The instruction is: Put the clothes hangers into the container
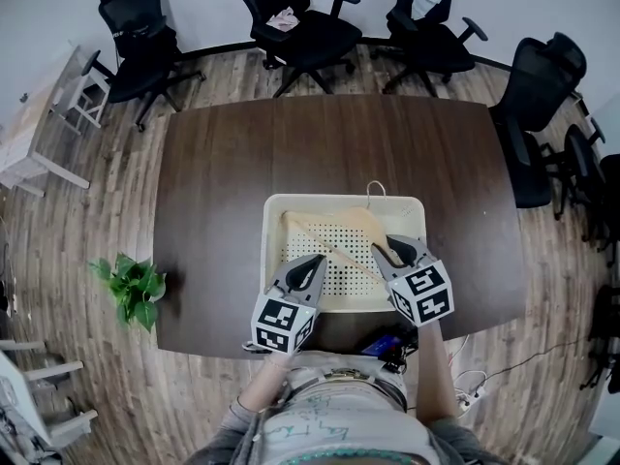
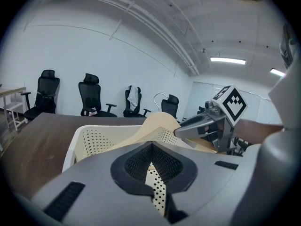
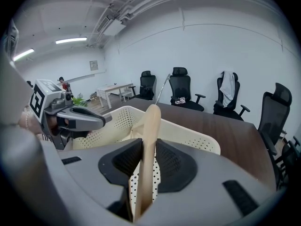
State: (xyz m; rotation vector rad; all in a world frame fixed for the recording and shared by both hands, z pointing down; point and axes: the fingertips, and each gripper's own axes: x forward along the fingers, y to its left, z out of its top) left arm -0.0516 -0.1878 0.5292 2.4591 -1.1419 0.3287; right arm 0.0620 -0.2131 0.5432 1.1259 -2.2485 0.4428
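Left tongs (image 1: 318,259): closed, empty, above the basket (image 1: 344,200)
Right tongs (image 1: 381,248): grip one end of the wooden hanger (image 1: 329,245)
Hanger: tilted, inside the basket
Basket: on the surface (image 1: 223,182), near its front edge

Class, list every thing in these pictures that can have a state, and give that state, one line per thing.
Container: upright on the table, open on top.
Wooden hanger: tilted, low end inside the container, other arm raised.
Right gripper: shut on the hanger's raised arm.
Left gripper: shut, empty, over the container's near side.
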